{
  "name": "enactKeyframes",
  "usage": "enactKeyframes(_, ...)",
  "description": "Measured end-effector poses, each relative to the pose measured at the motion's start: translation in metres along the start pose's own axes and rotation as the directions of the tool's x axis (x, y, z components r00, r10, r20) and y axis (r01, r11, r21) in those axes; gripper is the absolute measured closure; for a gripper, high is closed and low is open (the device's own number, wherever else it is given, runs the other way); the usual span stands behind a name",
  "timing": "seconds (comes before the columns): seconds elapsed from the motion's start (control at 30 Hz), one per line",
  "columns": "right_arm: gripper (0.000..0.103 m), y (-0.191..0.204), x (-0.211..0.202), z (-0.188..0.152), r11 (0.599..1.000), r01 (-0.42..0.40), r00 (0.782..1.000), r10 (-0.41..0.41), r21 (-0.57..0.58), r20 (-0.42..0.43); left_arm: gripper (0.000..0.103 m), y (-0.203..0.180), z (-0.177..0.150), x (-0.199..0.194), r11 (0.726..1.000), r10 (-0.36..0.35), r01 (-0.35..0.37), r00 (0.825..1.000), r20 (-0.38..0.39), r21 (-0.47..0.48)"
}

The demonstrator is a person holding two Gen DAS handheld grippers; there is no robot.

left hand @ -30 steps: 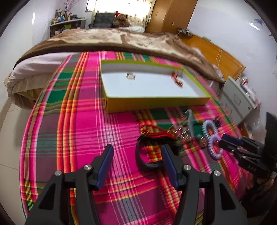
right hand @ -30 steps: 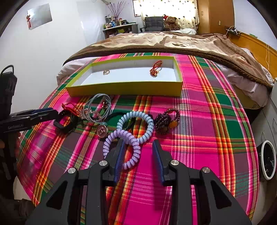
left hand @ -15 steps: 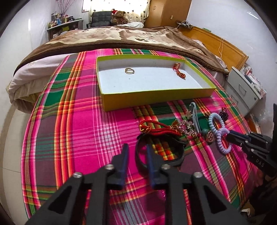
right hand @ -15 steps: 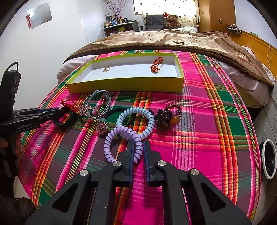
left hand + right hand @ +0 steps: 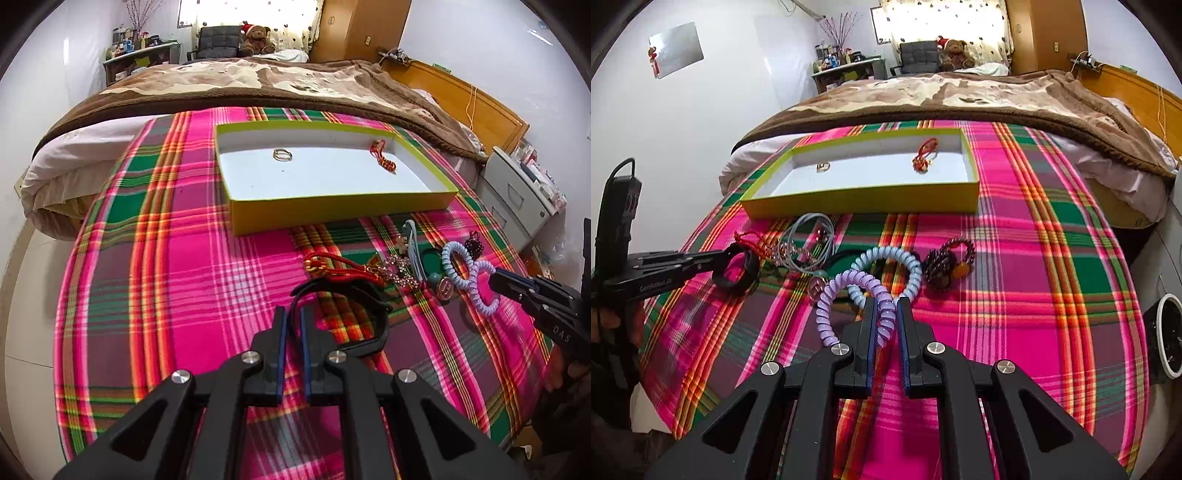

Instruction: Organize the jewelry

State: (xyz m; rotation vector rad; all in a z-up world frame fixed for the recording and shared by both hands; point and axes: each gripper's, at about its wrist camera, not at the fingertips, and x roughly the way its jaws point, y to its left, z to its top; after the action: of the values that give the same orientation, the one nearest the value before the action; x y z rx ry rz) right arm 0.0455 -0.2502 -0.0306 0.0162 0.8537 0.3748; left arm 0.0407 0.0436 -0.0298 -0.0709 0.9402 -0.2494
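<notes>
My left gripper (image 5: 291, 317) is shut on a black bracelet (image 5: 369, 306) and holds it just above the plaid cloth; it also shows in the right wrist view (image 5: 737, 271). My right gripper (image 5: 886, 308) is shut on a purple coil bracelet (image 5: 846, 291), which also shows in the left wrist view (image 5: 484, 291). A yellow-green tray (image 5: 332, 210) lies beyond, holding a silver ring (image 5: 282, 155) and a red cord bracelet (image 5: 382, 157). Loose pieces lie between the grippers: a light-blue coil bracelet (image 5: 886, 258), a dark bead bracelet (image 5: 949, 262), a red cord (image 5: 332, 267).
The plaid cloth (image 5: 166, 258) covers the foot of a bed with a brown blanket (image 5: 258, 85) behind the tray. A white drawer cabinet (image 5: 517, 192) stands at the right. The cloth's edge drops off at the left and near sides.
Both grippers closed from open: the left on the black bracelet, the right on the purple coil bracelet. Both bracelets now sit slightly lifted.
</notes>
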Motion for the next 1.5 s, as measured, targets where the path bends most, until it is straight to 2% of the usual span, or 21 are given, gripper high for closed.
enactKeyframes(0.27,0.093,0.002,-0.011,0.009,1.000,-0.013,0.999,0.012,0.018,0.049,0.097,0.014,0.000,-0.018,0.999,0.008,-0.007,0.999,0.039,-0.034)
enactKeyframes(0.37,0.093,0.005,-0.012,0.012,1.000,-0.011,0.998,0.011,0.011,0.055,0.096,0.019,0.000,-0.005,0.998,-0.044,0.043,0.999,-0.015,-0.041)
enactKeyframes(0.47,0.093,0.006,-0.011,0.012,1.000,-0.014,0.999,0.013,0.006,0.050,0.093,0.018,0.000,-0.007,0.996,-0.078,0.077,0.997,-0.002,-0.046)
enactKeyframes(0.5,0.093,0.007,-0.010,0.012,1.000,-0.013,0.999,0.013,0.006,0.048,0.091,0.016,0.000,-0.009,0.996,-0.081,0.082,0.997,0.008,-0.043)
enactKeyframes(0.57,0.093,0.007,-0.009,0.011,1.000,-0.017,0.999,0.017,0.009,0.042,0.063,0.015,0.001,-0.007,0.996,-0.077,0.077,0.997,0.003,-0.046)
enactKeyframes(0.6,0.093,0.008,-0.008,0.011,1.000,-0.018,0.999,0.018,0.009,0.041,0.059,0.015,0.002,-0.004,0.996,-0.073,0.073,0.997,-0.004,-0.048)
enactKeyframes(0.67,0.093,0.009,-0.006,0.011,1.000,-0.022,0.999,0.022,0.008,0.038,0.059,0.013,0.001,0.006,0.999,-0.020,0.018,0.999,-0.043,-0.031)
enactKeyframes(0.73,0.093,0.010,-0.005,0.011,1.000,-0.023,0.999,0.023,0.000,0.035,0.059,0.008,0.002,0.009,1.000,0.022,-0.022,0.999,-0.042,0.005)
enactKeyframes(0.87,0.093,0.011,-0.002,0.013,1.000,-0.025,0.999,0.025,-0.002,0.032,0.062,0.001,0.006,0.015,0.997,0.055,-0.053,0.997,-0.045,0.047)
enactKeyframes(0.9,0.093,0.011,-0.002,0.013,1.000,-0.026,0.999,0.026,0.000,0.032,0.067,-0.002,0.007,0.017,0.996,0.069,-0.066,0.997,-0.046,0.059)
enactKeyframes(0.93,0.093,0.011,-0.002,0.013,1.000,-0.026,0.999,0.026,0.000,0.033,0.084,-0.003,0.008,0.017,0.995,0.082,-0.079,0.996,-0.042,0.067)
enactKeyframes(0.97,0.093,0.011,-0.003,0.014,1.000,-0.027,0.999,0.027,-0.001,0.034,0.093,-0.004,0.008,0.018,0.995,0.076,-0.072,0.996,-0.044,0.069)
enactKeyframes(1.03,0.093,0.011,-0.004,0.015,1.000,-0.028,0.999,0.028,-0.002,0.037,0.096,-0.004,0.007,0.017,0.996,0.062,-0.058,0.997,-0.046,0.073)
enactKeyframes(1.2,0.093,0.010,-0.004,0.020,1.000,-0.024,0.999,0.024,0.002,0.045,0.097,0.003,0.006,0.011,0.998,0.036,-0.034,0.998,-0.042,0.051)
enactKeyframes(1.5,0.093,0.009,-0.008,0.031,1.000,-0.031,0.997,0.031,0.003,0.067,0.097,0.023,0.010,-0.018,0.999,0.047,-0.047,0.999,0.002,0.006)
